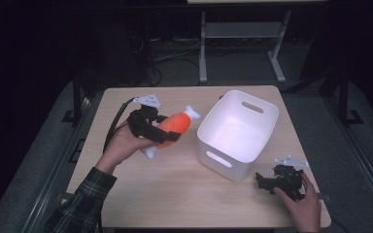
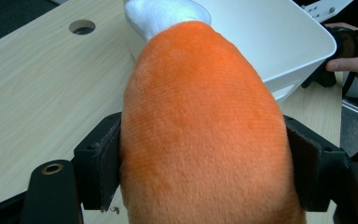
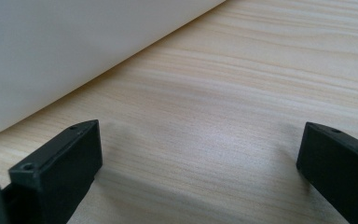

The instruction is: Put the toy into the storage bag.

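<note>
An orange plush toy with white ends (image 1: 175, 128) hangs above the table's left half, and my left gripper (image 1: 162, 135) is shut on its middle. In the left gripper view the orange body (image 2: 200, 126) bulges between both black jaws, its white tip (image 2: 165, 14) pointing at the white bin (image 2: 270, 42). That white plastic bin (image 1: 212, 145) stands to the right of the toy on the table. My right gripper (image 1: 261, 182) rests low at the bin's near right corner, open with nothing between its jaws (image 3: 200, 158); the bin's wall (image 3: 74, 51) is close in front.
The light wooden table (image 1: 175, 194) has bare room in front of the bin and the toy. A round hole (image 2: 82, 26) sits in the tabletop near its far left. Beyond the table stand a white table frame (image 1: 243, 43) and dark floor.
</note>
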Tool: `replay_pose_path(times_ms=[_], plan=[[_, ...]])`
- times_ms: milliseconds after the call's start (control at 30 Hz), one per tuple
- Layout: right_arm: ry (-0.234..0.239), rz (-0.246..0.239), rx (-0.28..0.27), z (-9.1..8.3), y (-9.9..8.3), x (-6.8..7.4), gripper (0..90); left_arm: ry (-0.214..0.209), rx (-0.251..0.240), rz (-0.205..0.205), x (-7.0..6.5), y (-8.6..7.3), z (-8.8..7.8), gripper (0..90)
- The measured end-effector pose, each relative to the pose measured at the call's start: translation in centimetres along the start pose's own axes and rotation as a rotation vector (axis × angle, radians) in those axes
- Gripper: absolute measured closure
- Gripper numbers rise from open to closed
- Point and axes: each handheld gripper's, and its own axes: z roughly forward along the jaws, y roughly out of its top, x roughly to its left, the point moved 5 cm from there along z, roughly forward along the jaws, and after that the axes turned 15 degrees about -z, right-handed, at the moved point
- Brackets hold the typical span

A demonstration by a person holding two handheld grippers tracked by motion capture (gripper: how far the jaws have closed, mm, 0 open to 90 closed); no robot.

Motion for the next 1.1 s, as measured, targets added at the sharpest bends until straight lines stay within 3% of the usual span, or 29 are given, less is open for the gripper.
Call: replay_pose_path(times_ms=[1100], plan=[[0.001,0.001,0.0,0.0,0.0,0.0,0.0,-0.038,-0.005,0.031,-1.7,4.9,3.8,23.6]])
